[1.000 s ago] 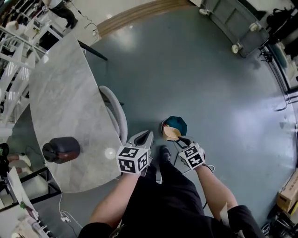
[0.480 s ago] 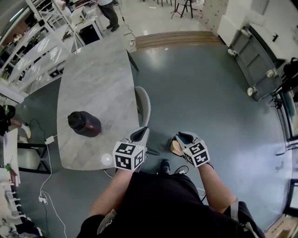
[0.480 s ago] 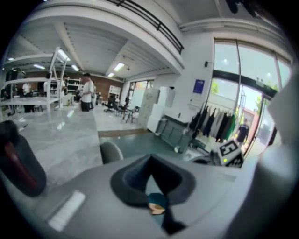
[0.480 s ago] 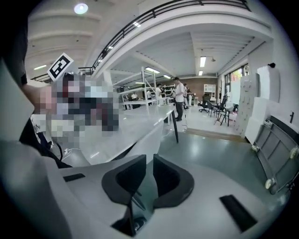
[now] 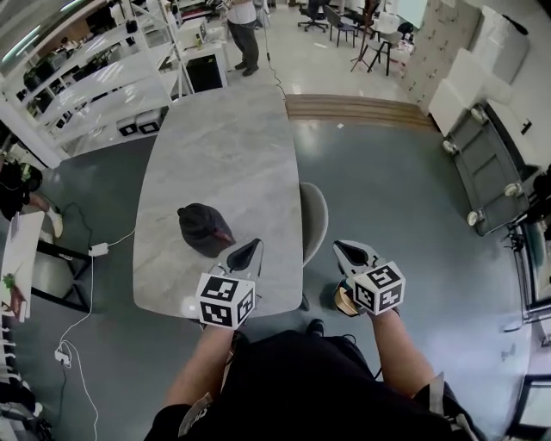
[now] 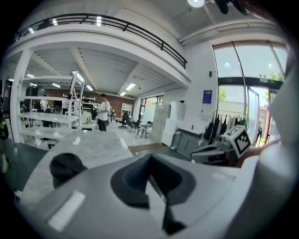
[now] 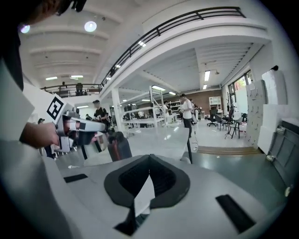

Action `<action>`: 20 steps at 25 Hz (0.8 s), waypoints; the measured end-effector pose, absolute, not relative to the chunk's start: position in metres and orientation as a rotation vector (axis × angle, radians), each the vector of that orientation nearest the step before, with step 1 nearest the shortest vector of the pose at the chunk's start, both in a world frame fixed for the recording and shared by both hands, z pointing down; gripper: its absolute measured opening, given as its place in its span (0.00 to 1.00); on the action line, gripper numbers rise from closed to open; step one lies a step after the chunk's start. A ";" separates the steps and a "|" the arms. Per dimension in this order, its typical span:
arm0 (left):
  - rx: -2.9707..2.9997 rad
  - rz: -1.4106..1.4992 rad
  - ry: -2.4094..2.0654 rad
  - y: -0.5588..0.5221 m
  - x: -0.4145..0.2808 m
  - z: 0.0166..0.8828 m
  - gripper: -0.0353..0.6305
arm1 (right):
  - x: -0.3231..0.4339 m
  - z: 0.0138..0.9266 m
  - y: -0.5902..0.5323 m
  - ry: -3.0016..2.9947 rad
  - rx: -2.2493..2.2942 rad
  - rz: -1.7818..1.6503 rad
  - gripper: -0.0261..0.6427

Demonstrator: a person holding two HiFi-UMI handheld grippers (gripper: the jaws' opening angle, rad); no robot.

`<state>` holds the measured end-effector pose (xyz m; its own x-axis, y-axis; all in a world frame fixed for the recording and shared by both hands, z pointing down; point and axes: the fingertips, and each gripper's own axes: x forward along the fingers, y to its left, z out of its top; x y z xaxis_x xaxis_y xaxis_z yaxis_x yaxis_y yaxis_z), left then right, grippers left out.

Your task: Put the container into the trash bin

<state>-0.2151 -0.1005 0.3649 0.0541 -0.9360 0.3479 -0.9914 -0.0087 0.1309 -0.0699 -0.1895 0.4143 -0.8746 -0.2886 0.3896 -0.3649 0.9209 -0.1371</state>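
Note:
The container, a dark brown jar with a black lid, stands on the grey marble table; it also shows in both gripper views. My left gripper hovers just right of the jar at the table's near edge, jaws shut and empty. My right gripper is held over the floor right of the chair; its jaws are closing and stand together with nothing between them. Under it on the floor, the trash bin is mostly hidden, and something tan shows in it.
A white chair is pushed against the table's right side, between the two grippers. A person stands beyond the far end of the table. White shelving lines the left, and a wheeled cart stands at the right.
Both grippers have risen from low by the bin on the floor to table height. My view has lifted from the floor to the table. The right jaws went from open to shut.

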 end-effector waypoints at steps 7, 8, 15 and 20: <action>1.934 0.123 -2.146 -0.047 -0.310 0.317 0.06 | -0.155 0.356 -0.140 -2.853 0.286 0.216 0.03; 1.926 0.095 -2.161 -0.040 -0.321 0.311 0.06 | -0.165 0.345 -0.135 -2.877 0.267 0.202 0.03; 1.892 0.011 -2.262 -0.005 -0.370 0.280 0.06 | -0.201 0.278 -0.113 -3.019 0.210 0.114 0.03; 1.881 -0.006 -2.286 -0.001 -0.380 0.275 0.06 | -0.215 0.264 -0.093 -3.024 0.137 -0.026 0.03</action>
<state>-0.3798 -0.0006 0.2755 -0.1830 -0.9735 0.1370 -0.9728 0.1994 0.1175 -0.2150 -0.0932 0.2636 -0.9893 -0.0914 0.1133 -0.0894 0.9957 0.0222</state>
